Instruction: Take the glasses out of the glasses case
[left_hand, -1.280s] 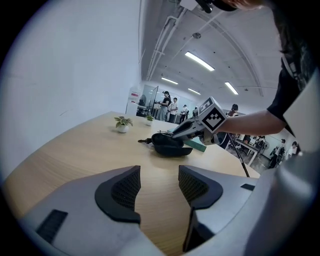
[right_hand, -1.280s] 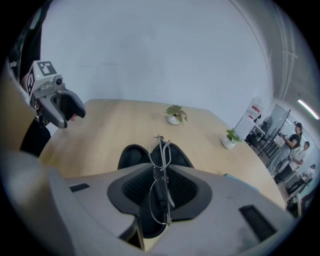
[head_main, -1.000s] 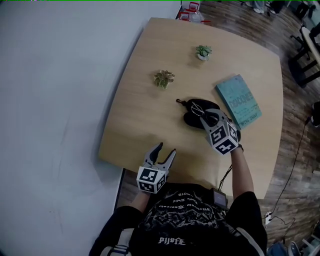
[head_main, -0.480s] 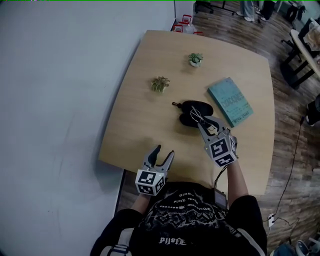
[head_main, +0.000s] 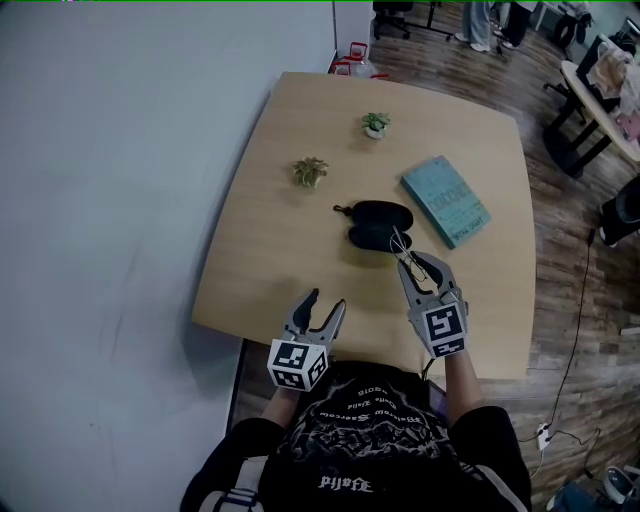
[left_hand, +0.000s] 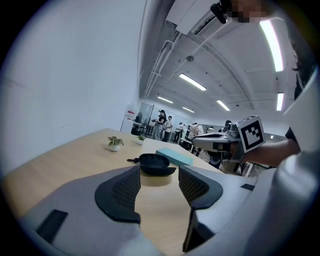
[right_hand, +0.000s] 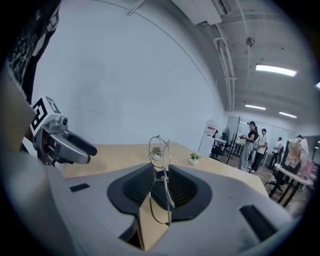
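The right tongs (right_hand: 161, 187) are clenched on a pair of thin wire glasses (right_hand: 161, 180), which stand nearly upright between the ribbed pads, one lens loop above the grip and one below. From the head view the glasses are clear of the black glasses case (head_main: 378, 225) and held in the air just beside its near right end, over the pale wooden surface (head_main: 270, 270). The case lies near the middle of the surface and appears open, its two dark halves side by side, with a small strap at its left end. The left tongs (head_main: 326, 300) are released, their pads apart with only bare wood showing between them, and they hover at the near edge of the surface, well apart from the case and pointing toward it. A teal book (head_main: 446, 200) lies just to the right of the case, and two small potted plants (head_main: 311, 171) (head_main: 376, 124) stand farther back. Several people stand in the room beyond the surface.
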